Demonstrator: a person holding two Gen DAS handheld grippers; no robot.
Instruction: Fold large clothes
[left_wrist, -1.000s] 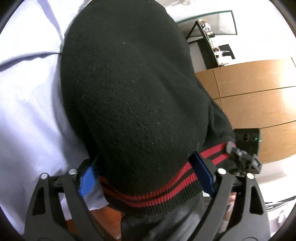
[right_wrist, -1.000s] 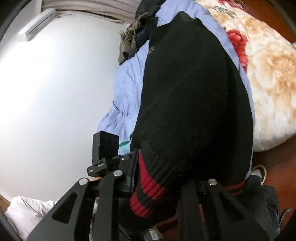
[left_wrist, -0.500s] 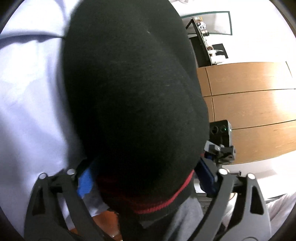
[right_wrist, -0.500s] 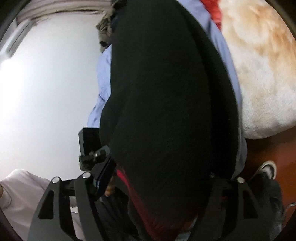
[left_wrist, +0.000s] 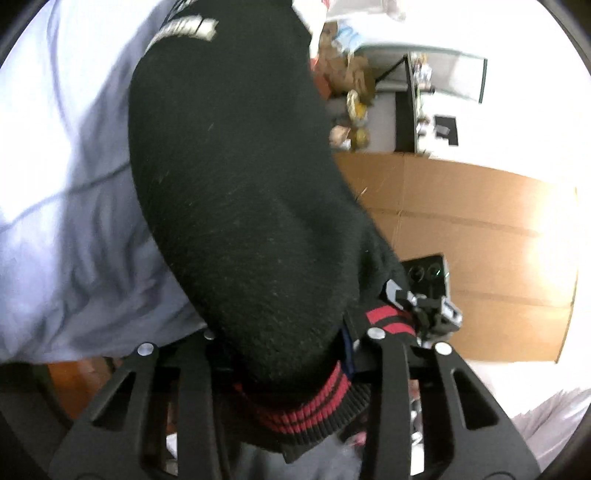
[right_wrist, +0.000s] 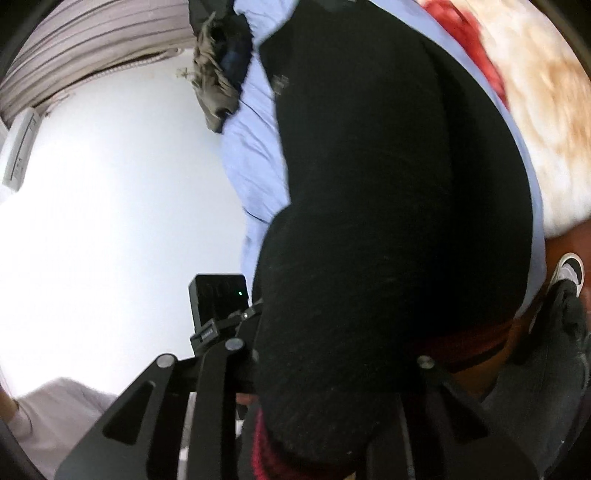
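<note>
Pale blue bedsheet (left_wrist: 74, 192) covers the bed from 9 to 11 o'clock in the left wrist view, with wood-panelled furniture (left_wrist: 472, 236) at 3 o'clock and a cluttered shelf (left_wrist: 424, 96) toward 1 o'clock. Black knit sweater (left_wrist: 240, 192) fills the centre of that view, bulging over the left gripper (left_wrist: 280, 354); its red-striped ribbed hem (left_wrist: 314, 410) hangs at 6 o'clock between the black fingers (left_wrist: 388, 387). Left jaws have just been closing and now pinch the sweater's hem edge. Right wrist view: white wall at 9 o'clock, curtain (right_wrist: 74, 55) at 11 o'clock, a floral blanket (right_wrist: 535, 110) at 2 o'clock, a heap of other clothes (right_wrist: 218, 74) at 12 o'clock on the sheet. Same sweater drapes over the right gripper (right_wrist: 321, 369), hiding the pads; jaws have just been closing, narrow, with the fabric and a strip of red hem bunched between them. A shoe (right_wrist: 569, 273) sits on brown floor at 4 o'clock.
</note>
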